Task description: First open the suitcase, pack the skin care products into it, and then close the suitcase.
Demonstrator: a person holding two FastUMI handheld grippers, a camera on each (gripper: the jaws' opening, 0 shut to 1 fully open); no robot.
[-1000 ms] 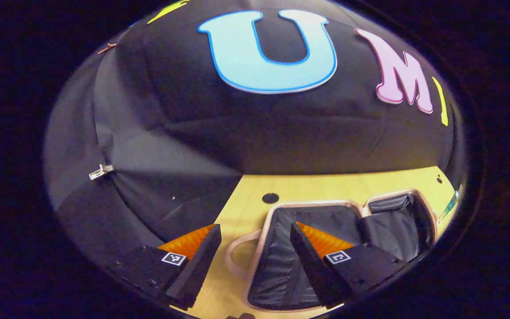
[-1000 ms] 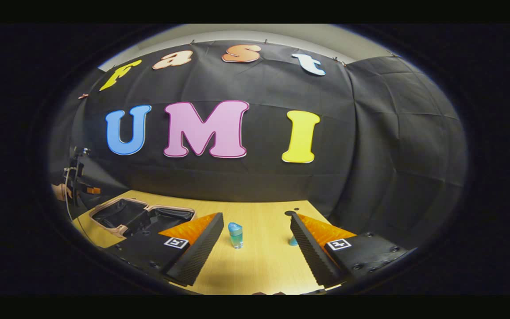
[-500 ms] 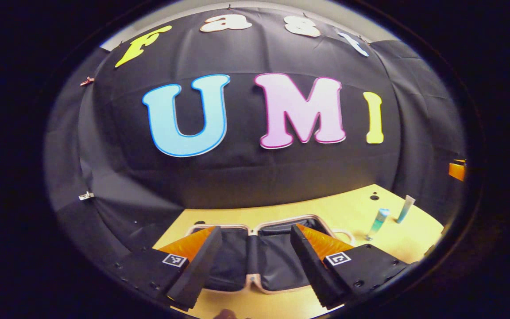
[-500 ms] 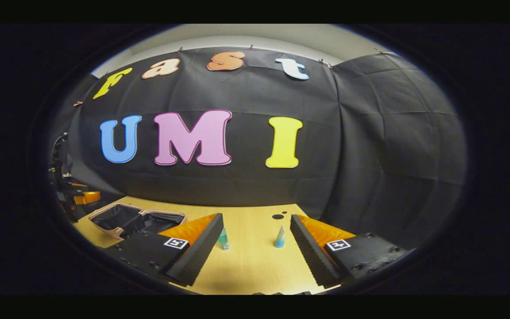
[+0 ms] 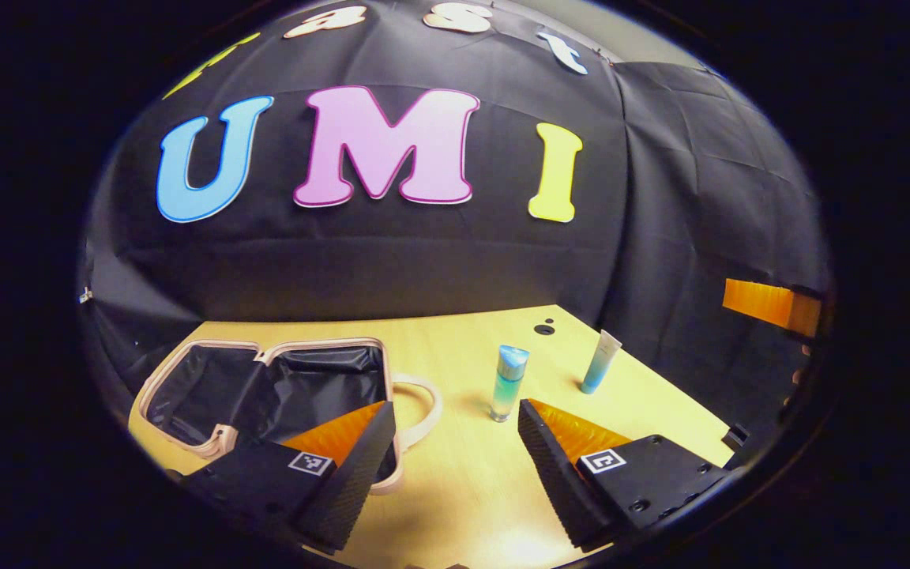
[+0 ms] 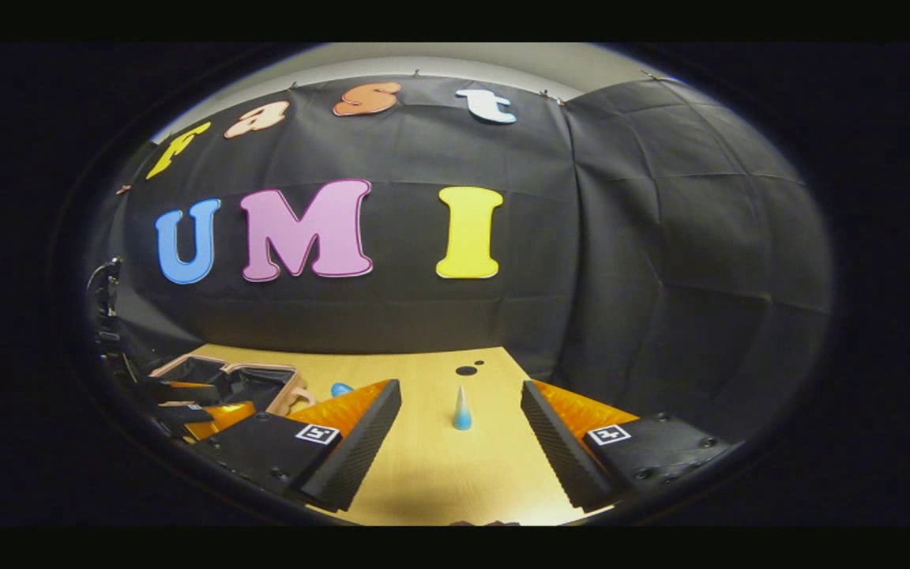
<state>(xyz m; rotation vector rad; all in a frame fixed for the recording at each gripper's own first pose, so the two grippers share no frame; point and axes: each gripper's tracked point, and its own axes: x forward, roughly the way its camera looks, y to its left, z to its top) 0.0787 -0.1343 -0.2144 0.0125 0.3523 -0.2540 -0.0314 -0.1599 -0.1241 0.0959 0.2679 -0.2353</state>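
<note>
The pink-rimmed suitcase (image 5: 186, 395) lies open on the wooden table, its black lining showing; in the right gripper view the suitcase (image 6: 222, 370) sits far left. A teal bottle (image 5: 509, 382) with a blue cap stands upright to its right, and a pale blue tube (image 5: 601, 362) stands on its cap farther right. My left gripper (image 5: 456, 405) is open and holds nothing, short of the bottle. My right gripper (image 6: 461, 385) is open, and the tube (image 6: 462, 408) stands ahead, centred between its fingers. The bottle cap (image 6: 340, 389) peeks from behind one finger.
The suitcase's handle (image 5: 426, 403) lies toward the bottle. Small dark holes (image 5: 542, 328) mark the wooden table (image 5: 463, 490) near its far edge. The other gripper (image 5: 771, 304) shows at the right edge of the left gripper view.
The left gripper has swung right, away from over the suitcase toward the bottle and tube. The right gripper has turned right, bringing the tube to the centre between its fingers. Both stay open.
</note>
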